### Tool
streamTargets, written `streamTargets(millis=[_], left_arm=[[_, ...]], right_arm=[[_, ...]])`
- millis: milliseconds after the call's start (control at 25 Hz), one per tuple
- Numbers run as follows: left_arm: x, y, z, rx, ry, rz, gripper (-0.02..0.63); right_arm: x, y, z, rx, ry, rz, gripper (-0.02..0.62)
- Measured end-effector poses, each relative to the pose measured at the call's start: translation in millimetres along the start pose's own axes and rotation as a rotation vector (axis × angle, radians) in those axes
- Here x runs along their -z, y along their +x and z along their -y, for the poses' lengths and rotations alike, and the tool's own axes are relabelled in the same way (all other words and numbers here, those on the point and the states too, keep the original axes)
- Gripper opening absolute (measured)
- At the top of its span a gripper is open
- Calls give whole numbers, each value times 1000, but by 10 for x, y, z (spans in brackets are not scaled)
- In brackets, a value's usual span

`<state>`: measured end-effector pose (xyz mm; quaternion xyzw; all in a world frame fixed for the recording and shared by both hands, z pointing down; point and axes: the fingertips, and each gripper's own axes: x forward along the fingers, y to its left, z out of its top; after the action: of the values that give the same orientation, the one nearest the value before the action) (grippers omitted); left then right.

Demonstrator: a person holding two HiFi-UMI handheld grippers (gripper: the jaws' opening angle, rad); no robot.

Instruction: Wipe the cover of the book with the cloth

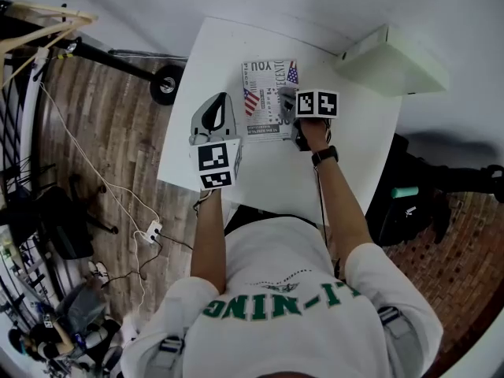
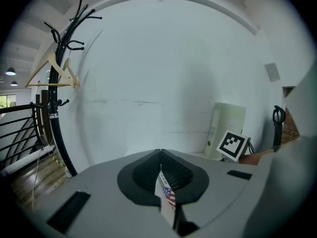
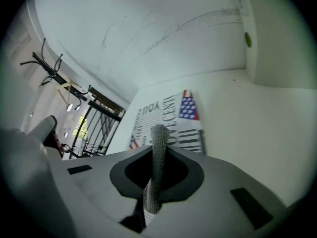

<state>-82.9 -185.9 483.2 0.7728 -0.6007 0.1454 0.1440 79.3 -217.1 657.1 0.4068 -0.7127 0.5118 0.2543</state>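
White table (image 1: 276,176), book (image 1: 264,105) (cloth (image 3: 158,150) over it)

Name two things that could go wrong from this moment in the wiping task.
1. The left gripper is shut on only a thin edge of the book; wiping strokes might bend or tear that edge, or pull it free.
2. The right gripper holds the cloth as a narrow fold, so its hard jaws could scrape the cover.
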Motion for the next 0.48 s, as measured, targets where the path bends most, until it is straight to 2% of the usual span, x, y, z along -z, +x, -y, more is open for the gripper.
streamTargets(millis=[80,240,360,480], left_arm=[[11,-19,-38,-10,1,-5,12],[3,-65,-95,-28,3,-7,12],[12,-90,-102,-33,5,-9,12],[23,-89,-89,-30,7,-11,12]], right_arm=[[115,128,-348,-77,-35,-29,32],[330,420,-852,-127,-126,-96,32],[442,591,-1029,-138,-168,-136,34],[444,613,-1014,-123,-180,-143,32]])
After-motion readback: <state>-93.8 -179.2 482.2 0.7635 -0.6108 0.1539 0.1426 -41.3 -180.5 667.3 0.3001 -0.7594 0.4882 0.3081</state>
